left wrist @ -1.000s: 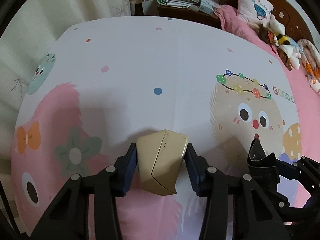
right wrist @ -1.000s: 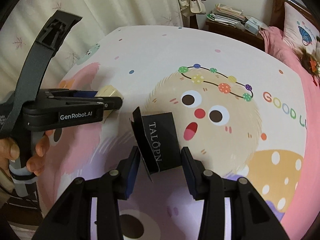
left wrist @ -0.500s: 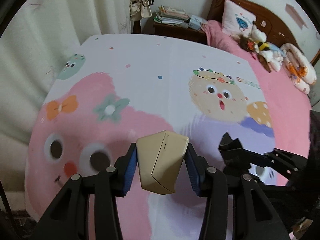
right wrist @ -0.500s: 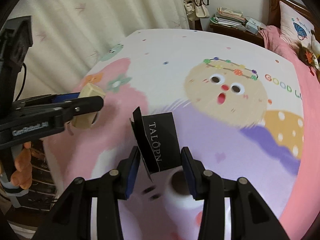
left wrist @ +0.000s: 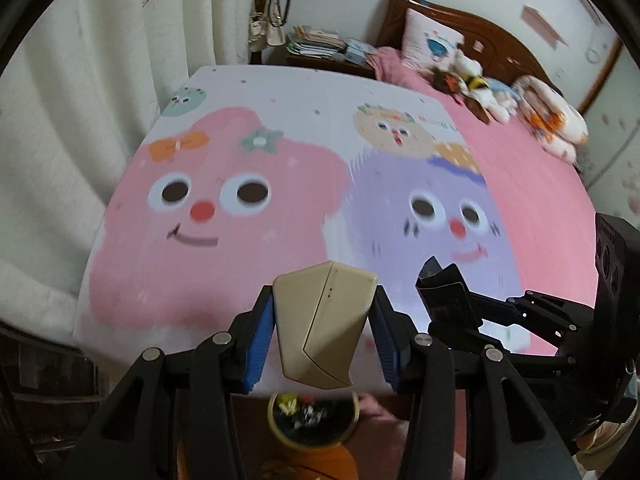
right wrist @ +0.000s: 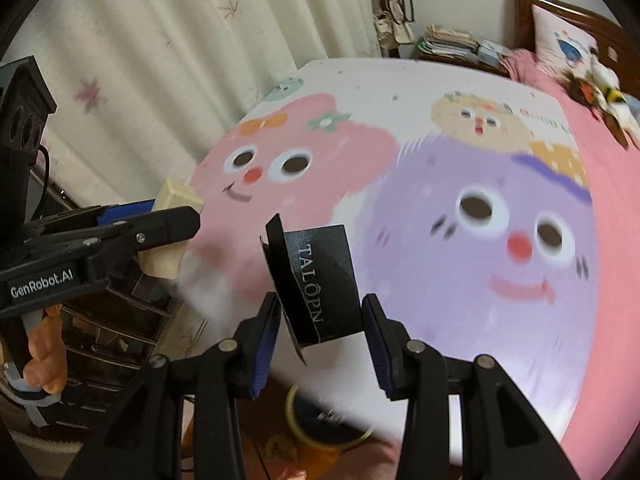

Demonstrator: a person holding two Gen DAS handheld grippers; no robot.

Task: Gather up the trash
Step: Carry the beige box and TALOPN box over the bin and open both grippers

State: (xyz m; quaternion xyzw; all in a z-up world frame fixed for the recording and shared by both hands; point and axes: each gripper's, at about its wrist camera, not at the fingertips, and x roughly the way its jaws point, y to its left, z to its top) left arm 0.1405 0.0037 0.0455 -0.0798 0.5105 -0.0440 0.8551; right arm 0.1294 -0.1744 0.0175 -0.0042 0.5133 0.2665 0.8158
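Observation:
My left gripper [left wrist: 324, 340] is shut on a beige cardboard box [left wrist: 322, 328], held in the air past the foot edge of the bed. My right gripper [right wrist: 320, 342] is shut on a black box printed TALOPN [right wrist: 320, 280]. A yellow-rimmed trash bin [left wrist: 314, 420] with dark litter inside stands on the floor just below both grippers; it also shows in the right wrist view [right wrist: 324, 422]. The beige box [right wrist: 176, 200] and the left gripper [right wrist: 160, 224] appear at left in the right wrist view. The black box [left wrist: 446, 300] appears at right in the left wrist view.
The bed [left wrist: 280, 152] with a cartoon-face sheet fills the view ahead. Cream curtains [left wrist: 80, 80] hang at the left. A bedside table with stacked papers [left wrist: 320, 46], a pillow and plush toys [left wrist: 472, 84] lie at the far end. A dark rack [right wrist: 112, 320] stands at lower left.
Both grippers have drawn back from over the bed to beyond its foot edge, each still holding its box. The trash bin has come into view below them.

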